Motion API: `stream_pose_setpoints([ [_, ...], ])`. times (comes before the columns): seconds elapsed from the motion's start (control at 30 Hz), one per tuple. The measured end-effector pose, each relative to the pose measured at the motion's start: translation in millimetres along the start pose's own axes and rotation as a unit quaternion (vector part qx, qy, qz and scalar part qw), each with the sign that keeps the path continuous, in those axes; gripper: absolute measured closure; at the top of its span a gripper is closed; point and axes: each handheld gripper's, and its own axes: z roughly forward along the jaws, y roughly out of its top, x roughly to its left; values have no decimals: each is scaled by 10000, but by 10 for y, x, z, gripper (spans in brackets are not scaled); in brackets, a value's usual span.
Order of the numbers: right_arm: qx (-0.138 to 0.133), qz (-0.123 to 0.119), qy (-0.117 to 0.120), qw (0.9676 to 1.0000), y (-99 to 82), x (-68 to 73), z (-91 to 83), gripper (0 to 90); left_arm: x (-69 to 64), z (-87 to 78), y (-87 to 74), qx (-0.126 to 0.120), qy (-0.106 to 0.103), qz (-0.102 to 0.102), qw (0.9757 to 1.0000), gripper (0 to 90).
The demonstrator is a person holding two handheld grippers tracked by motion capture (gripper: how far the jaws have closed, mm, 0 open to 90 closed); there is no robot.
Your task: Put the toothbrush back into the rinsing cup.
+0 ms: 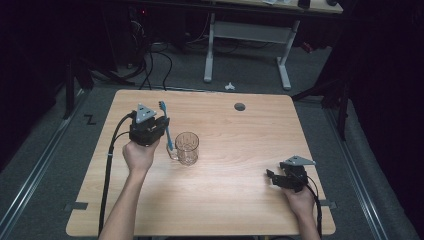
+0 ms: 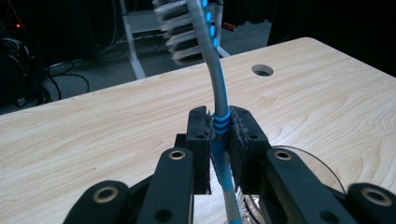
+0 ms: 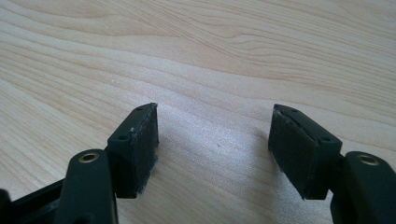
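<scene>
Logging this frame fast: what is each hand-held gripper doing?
Left hand-held gripper: closed on the toothbrush.
Right hand-held gripper: open, holding nothing.

Wooden table (image 1: 225, 190), glass mug (image 1: 187, 148) on it

The high view looks forward and down over the whole wooden table (image 1: 235, 200). Each gripper view sits low and close above that tabletop; the left one faces its far edge.
</scene>
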Motion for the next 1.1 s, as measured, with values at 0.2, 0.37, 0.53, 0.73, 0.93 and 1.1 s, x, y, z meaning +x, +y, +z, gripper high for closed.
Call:
stream_pose_setpoints([
  [0.2,-1,-1,-1,10000,0,0,0,338,-10,-12,-30,-3,-6,1,10000,792],
  [0.37,0,3,0,10000,0,1,0,338,-17,-17,-61,16,-4,24,10000,792],
  [0.53,-3,-2,-1,10000,0,0,1,338,-25,-25,-82,43,-12,32,10000,793],
  [0.73,-1,2,-1,10000,0,0,0,338,-39,-16,-113,62,-24,34,10000,793],
  [0.93,0,5,-1,10000,0,1,0,338,-57,-13,-148,87,-1,63,9999,793],
  [1.1,0,3,-1,10000,0,0,0,338,-64,-25,-168,83,12,74,9999,793],
])
